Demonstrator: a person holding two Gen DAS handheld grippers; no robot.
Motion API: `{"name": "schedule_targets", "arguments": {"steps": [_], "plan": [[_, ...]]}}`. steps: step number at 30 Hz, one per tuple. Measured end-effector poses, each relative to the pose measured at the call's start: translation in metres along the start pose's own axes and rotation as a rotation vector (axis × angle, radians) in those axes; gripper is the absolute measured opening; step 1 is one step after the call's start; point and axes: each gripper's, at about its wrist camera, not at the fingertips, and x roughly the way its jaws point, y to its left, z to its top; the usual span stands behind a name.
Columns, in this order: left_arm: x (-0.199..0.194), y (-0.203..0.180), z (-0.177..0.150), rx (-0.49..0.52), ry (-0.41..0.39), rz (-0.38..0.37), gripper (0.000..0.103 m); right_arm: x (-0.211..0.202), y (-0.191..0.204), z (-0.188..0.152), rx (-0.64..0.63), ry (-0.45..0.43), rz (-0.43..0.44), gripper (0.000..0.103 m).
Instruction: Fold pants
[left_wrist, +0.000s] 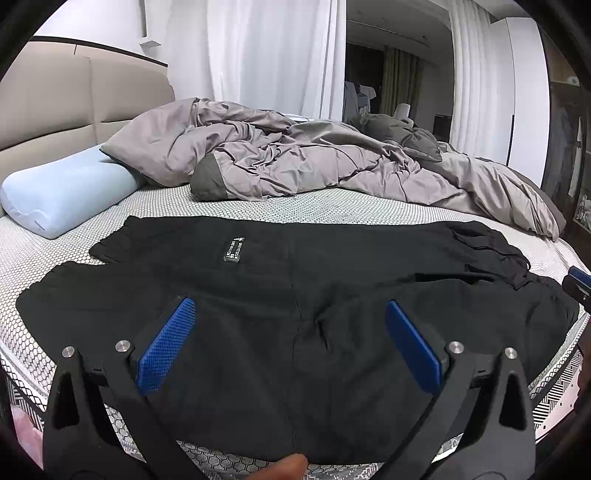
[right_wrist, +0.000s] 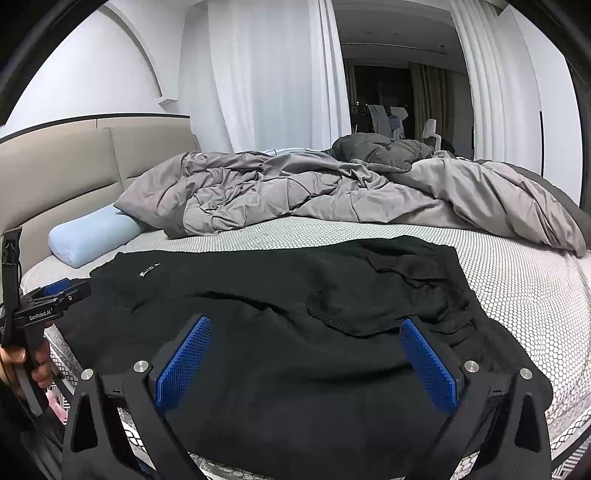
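Observation:
Black pants (left_wrist: 280, 295) lie spread across the near part of the mattress, folded lengthwise, with a small white label (left_wrist: 233, 250) on the upper layer. The same pants (right_wrist: 295, 332) fill the right wrist view, waistband and pocket bunched at the right. My left gripper (left_wrist: 291, 314) hovers open over the middle of the pants, its blue pads (left_wrist: 166, 347) wide apart with nothing between them. My right gripper (right_wrist: 306, 332) is open too, above the pants near a pocket edge. The left gripper (right_wrist: 55, 295) also shows at the left edge of the right wrist view, held by a hand.
A crumpled grey duvet (left_wrist: 295, 158) covers the far half of the bed. A light blue pillow (left_wrist: 62, 195) lies at the far left by the beige headboard (left_wrist: 66, 107). The patterned mattress (right_wrist: 517, 288) is bare to the right of the pants. White curtains hang behind.

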Motion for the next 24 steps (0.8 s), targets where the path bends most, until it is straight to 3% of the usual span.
{"name": "schedule_targets", "arguments": {"steps": [24], "plan": [[-0.0005,-0.0006,0.0,-0.002,0.0,-0.001,0.102,-0.0002,0.003,-0.0004,-0.008,0.002,-0.003,0.103]]}}
